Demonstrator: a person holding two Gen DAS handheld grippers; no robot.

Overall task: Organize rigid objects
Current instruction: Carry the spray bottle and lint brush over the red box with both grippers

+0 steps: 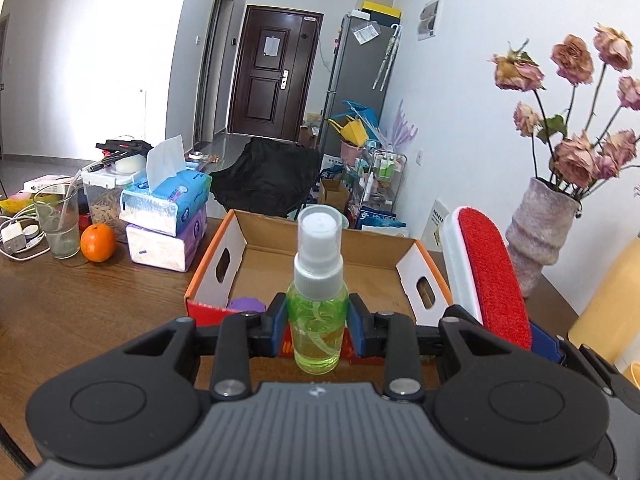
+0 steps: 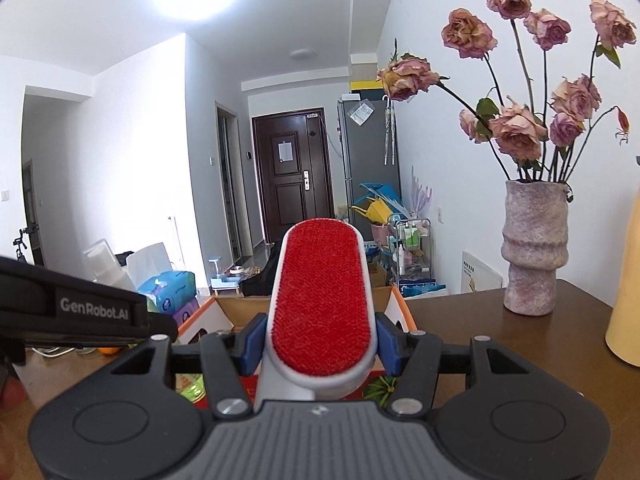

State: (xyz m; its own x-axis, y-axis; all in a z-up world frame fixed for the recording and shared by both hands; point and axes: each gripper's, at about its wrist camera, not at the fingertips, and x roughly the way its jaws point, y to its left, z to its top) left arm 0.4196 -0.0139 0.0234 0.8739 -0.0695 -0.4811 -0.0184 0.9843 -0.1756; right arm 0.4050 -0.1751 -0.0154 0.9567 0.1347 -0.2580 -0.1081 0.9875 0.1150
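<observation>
Nearest us, our left hand-held gripper (image 1: 317,322) clamps an upright green spray bottle (image 1: 318,280) and our right hand-held gripper (image 2: 320,346) grips a red lint brush (image 2: 322,296), both above the desk (image 1: 80,304) just before the open cardboard box (image 1: 320,268), vase (image 2: 534,248) far right.

Two black linkage arms with silver screw heads are seen on the left gripper (image 1: 317,322), tipped by blue pads (image 1: 357,330) above a ribbed grey housing at lower centre. The same build is shown on the right gripper (image 2: 320,348); white "GenRobot.AI" lettering is carried at mid left.
</observation>
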